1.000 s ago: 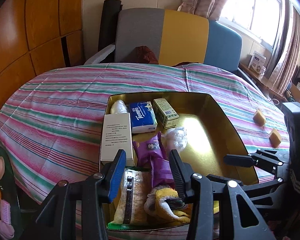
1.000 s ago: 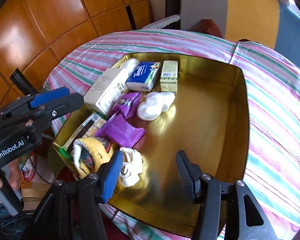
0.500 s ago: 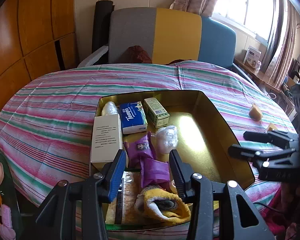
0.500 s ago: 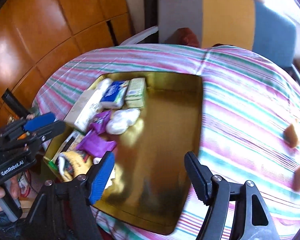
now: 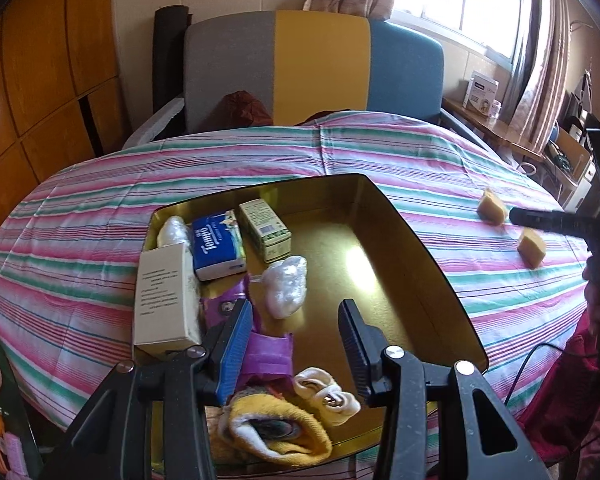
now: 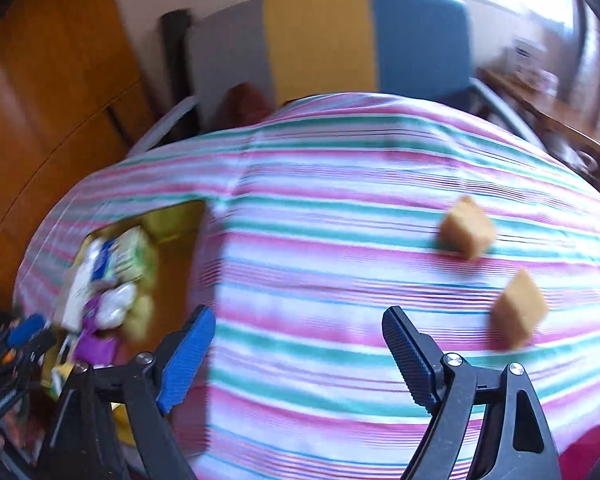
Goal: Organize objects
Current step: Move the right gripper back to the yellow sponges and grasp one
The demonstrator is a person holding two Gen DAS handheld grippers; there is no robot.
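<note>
Gold metal tray, rectangular and glossy, on striped cloth table: holds white carton, blue tissue pack, green box, crinkled clear bag, purple pouches, white and yellow socks. Two tan sponge-like blocks lie on the cloth, well apart from the tray. Left gripper spread, empty, over the tray's near end; right gripper spread, empty, above bare cloth near the blocks, view blurred.
</note>
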